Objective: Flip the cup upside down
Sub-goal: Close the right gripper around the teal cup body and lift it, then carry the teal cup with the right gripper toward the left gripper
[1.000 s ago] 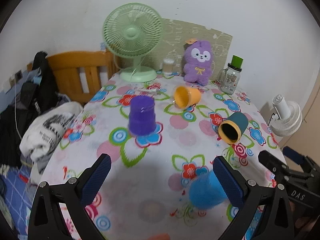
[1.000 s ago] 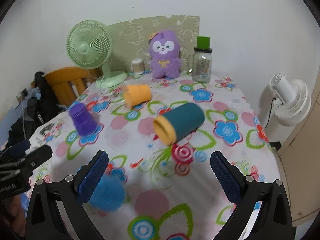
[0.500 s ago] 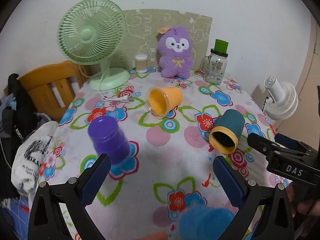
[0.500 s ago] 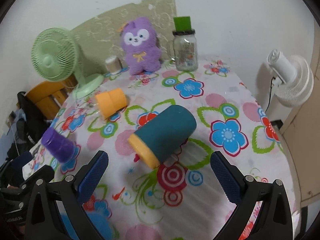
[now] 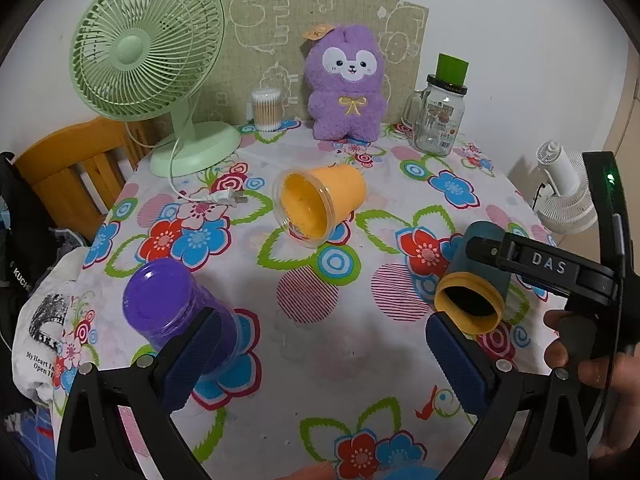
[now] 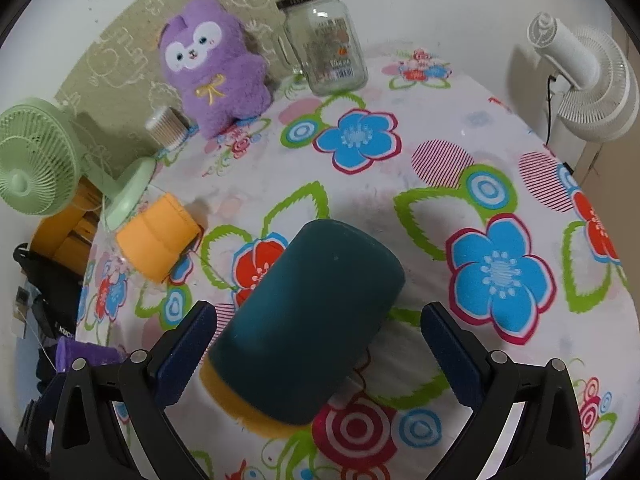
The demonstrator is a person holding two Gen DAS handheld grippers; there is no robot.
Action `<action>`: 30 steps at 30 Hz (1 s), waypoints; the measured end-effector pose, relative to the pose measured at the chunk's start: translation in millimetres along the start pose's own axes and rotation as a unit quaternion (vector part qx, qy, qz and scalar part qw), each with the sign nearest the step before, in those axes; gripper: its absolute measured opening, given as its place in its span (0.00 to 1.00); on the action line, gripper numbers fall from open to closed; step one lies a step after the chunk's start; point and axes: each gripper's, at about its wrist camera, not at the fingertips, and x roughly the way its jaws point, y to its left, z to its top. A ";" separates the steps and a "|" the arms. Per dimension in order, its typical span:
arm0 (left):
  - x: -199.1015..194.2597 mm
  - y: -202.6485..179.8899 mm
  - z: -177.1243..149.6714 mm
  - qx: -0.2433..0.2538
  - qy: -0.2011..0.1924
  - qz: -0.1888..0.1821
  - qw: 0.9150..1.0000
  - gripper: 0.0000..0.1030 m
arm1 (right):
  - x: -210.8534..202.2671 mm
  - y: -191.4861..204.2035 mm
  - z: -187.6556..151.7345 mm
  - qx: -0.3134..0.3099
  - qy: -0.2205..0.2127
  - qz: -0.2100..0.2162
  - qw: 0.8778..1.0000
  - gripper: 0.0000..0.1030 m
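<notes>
The table (image 5: 304,320) under its flowered cloth carried everything I had to work around. The teal cup (image 6: 308,320) lay on its side near the right edge, yellow rim toward me, between the spread fingers of my right gripper (image 6: 320,348), which was released and held nothing. To do this well, I judged I should close squarely across the cup's body, lift clear of the cloth, then roll the rim downward before setting it. The orange cup (image 5: 320,204) lay on its side farther off; the purple cup (image 5: 176,312) already stood inverted beside my left gripper (image 5: 324,364), likewise released
</notes>
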 end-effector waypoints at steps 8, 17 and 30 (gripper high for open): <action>6.1 5.4 1.2 -0.005 0.002 -0.001 1.000 1.00 | 25.4 12.0 2.3 -0.020 0.028 0.015 0.999 0.87; -13.6 17.5 -4.0 -0.026 -0.010 0.003 1.000 1.00 | 10.7 26.2 -7.5 -0.070 0.015 0.035 0.997 0.70; -57.2 28.0 -28.4 -0.059 -0.023 -0.003 0.998 1.00 | -54.0 44.0 -47.6 -0.129 -0.021 0.051 0.990 0.62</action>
